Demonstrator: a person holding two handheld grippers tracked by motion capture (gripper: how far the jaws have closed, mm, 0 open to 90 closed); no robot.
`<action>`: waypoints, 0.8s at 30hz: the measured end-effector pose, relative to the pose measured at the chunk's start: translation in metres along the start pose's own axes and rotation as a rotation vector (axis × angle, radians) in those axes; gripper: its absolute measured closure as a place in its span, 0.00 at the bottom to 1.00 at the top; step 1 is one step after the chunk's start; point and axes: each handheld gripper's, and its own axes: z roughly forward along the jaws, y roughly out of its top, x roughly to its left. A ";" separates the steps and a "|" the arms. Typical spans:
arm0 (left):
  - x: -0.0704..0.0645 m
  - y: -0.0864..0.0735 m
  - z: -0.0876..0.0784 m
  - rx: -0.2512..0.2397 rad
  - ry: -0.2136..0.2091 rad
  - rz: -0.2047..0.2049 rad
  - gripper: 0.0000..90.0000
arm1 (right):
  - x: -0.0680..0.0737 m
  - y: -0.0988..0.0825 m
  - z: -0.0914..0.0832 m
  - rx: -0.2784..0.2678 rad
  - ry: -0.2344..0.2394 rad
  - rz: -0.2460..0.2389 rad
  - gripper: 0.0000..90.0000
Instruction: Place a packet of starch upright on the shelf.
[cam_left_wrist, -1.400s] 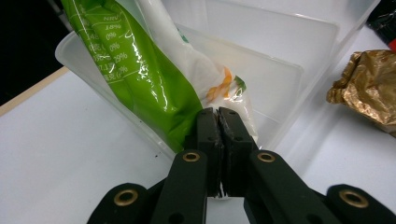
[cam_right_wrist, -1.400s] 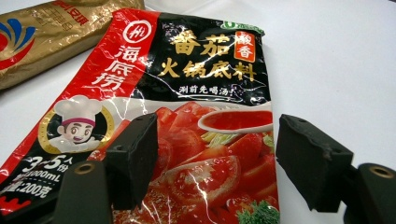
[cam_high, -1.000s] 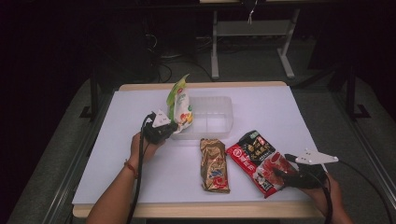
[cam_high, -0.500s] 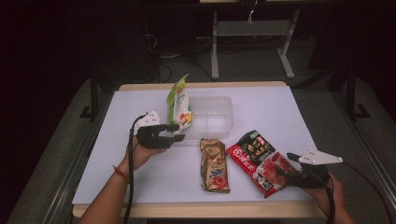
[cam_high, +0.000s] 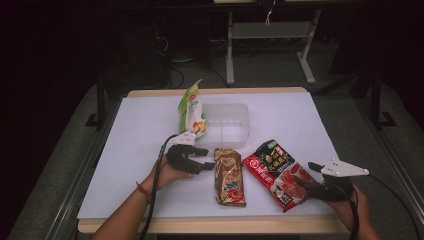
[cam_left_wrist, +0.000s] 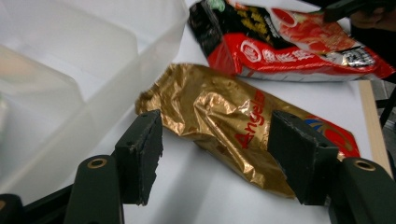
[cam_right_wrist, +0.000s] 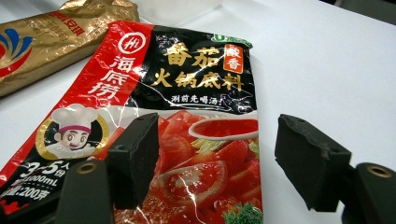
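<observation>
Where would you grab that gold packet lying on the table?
Probably across its narrow width near the top end. The gold packet lies flat with its long axis pointing away from the person, and the open left gripper sits beside that end, jaws already straddling it.

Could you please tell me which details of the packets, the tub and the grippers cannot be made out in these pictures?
- Green and white pouch: small print unreadable in the high view, too small.
- Clear tub: cut off by the left gripper view's edges.
- Gold packet: cut off by the right gripper view's edge.
- Right gripper: its jaw gap is too small and dark in the high view.
</observation>
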 end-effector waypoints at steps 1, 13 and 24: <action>0.000 -0.001 0.004 0.003 -0.004 -0.017 0.33 | 0.000 0.000 0.000 0.000 0.000 -0.003 0.33; 0.004 0.000 0.029 0.018 0.040 -0.110 0.28 | 0.002 -0.003 -0.002 0.010 -0.002 -0.004 0.34; 0.010 0.003 0.047 0.019 0.047 -0.183 0.24 | 0.004 -0.008 -0.011 0.012 -0.019 -0.003 0.34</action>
